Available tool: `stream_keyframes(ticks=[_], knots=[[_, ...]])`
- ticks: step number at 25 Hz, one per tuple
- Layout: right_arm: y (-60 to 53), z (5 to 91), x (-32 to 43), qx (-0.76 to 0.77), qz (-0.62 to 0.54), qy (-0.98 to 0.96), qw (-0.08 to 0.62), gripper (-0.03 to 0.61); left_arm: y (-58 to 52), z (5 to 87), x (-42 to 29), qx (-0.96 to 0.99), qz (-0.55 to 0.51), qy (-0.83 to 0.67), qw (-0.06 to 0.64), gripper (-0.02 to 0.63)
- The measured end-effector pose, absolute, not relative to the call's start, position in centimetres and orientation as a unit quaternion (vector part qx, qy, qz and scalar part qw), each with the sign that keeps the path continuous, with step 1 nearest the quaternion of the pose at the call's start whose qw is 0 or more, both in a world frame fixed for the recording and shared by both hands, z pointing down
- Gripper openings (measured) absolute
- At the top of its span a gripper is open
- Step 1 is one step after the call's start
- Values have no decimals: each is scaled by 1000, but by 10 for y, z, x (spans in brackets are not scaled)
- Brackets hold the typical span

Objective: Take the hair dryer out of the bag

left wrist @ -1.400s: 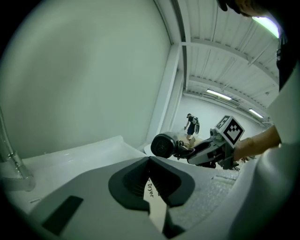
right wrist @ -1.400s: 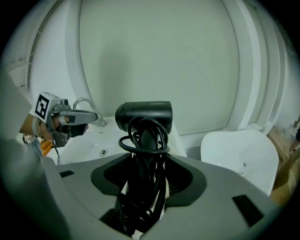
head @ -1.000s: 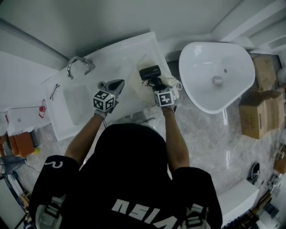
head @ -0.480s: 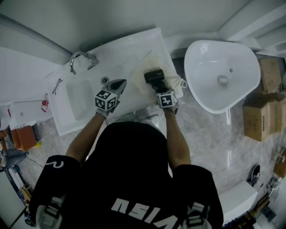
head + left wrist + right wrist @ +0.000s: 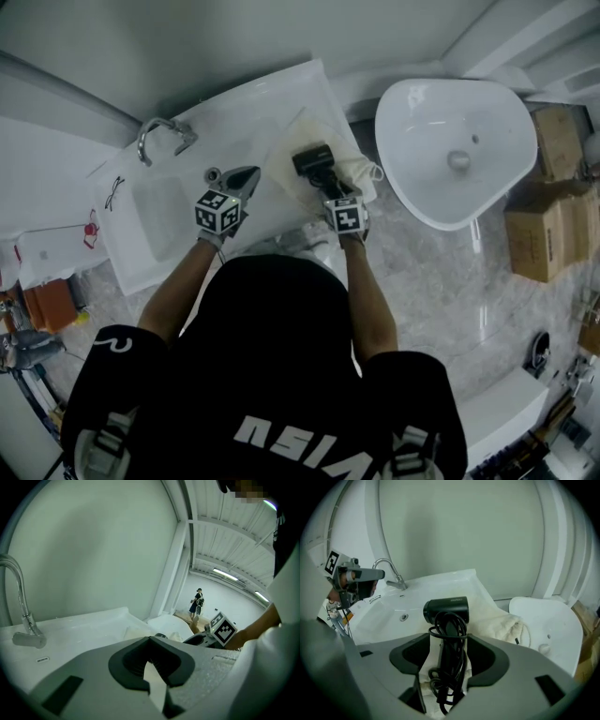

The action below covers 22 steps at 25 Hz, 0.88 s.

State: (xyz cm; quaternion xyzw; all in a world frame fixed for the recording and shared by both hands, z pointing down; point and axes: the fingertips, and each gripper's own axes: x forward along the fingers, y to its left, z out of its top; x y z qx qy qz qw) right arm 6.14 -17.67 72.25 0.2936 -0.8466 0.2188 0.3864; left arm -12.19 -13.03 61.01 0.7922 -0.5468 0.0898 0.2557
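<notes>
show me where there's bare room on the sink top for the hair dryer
Bare: the basin in front of the faucet, and the countertop between faucet and bag. Crowded: the right end, with bag, hair dryer and right gripper.

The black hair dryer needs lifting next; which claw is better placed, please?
Right. The right claw has just been opening, with the black hair dryer between its jaws; the left claw is shut beside the white rectangular basin.

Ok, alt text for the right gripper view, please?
A black hair dryer, cord wound round its handle, lies on a cream bag, handle between the right gripper's open jaws, which have just been opening. Behind: white sink and tap.
</notes>
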Motion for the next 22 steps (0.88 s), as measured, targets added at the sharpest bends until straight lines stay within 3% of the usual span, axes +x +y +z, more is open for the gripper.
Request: stream_keyframes(ticks=[9,13,17,22], knots=[[-179,634,79,318,191,-884,283,198,-123,591,-97,789,73,-559,245,-2],[-180,593,93,325,167,-900,238,130,-113,571,-80,788,62,-567,231,-2],[-173,552,106,338,150,-908,198,23,-104,545,-64,797,52,-564,209,-2],[-145,524,117,369,135,-901,181,-3,-82,521,-48,823,39,-533,193,-2]])
